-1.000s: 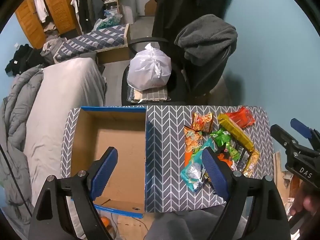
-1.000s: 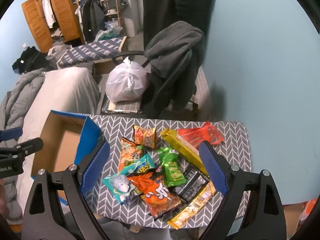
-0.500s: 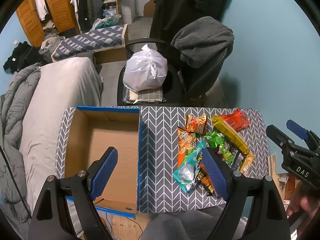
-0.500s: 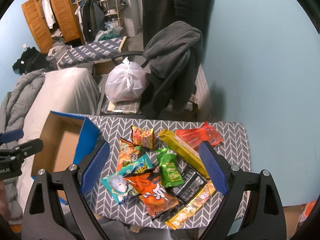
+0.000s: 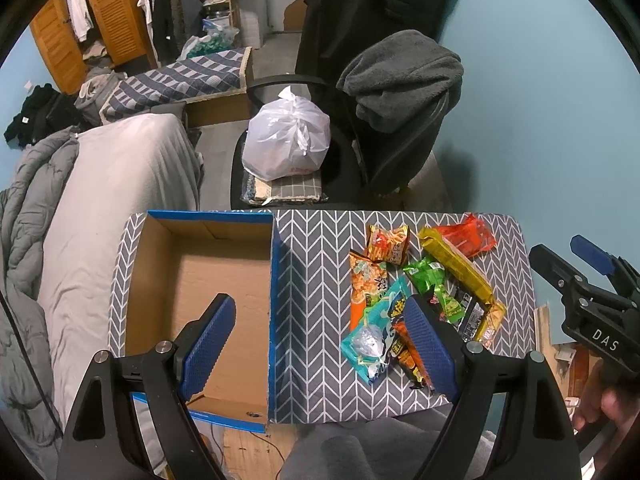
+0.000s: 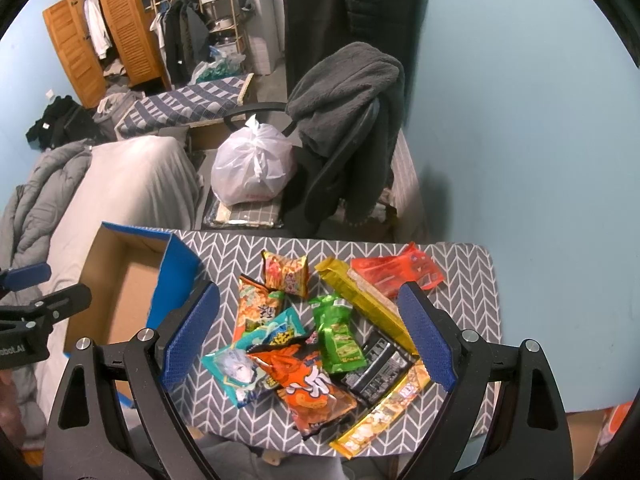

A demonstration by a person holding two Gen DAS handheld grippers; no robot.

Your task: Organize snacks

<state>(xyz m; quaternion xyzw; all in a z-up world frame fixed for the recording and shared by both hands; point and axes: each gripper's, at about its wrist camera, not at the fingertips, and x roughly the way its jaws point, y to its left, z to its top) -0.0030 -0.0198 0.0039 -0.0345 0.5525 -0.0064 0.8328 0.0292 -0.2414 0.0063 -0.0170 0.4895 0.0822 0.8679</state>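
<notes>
Two grippers, left gripper [image 5: 316,344] and right gripper [image 6: 306,336], both spread wide, empty. Snack packets [image 6: 320,332] heaped center frame on table [image 6: 472,320]; cardboard box [image 6: 120,292] at left.

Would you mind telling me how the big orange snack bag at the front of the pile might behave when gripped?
The orange snack bag looks puffy and crinkled, so probably light and squashy. Its glossy film may slip. It overlaps the teal packet, which might shift with it.
</notes>
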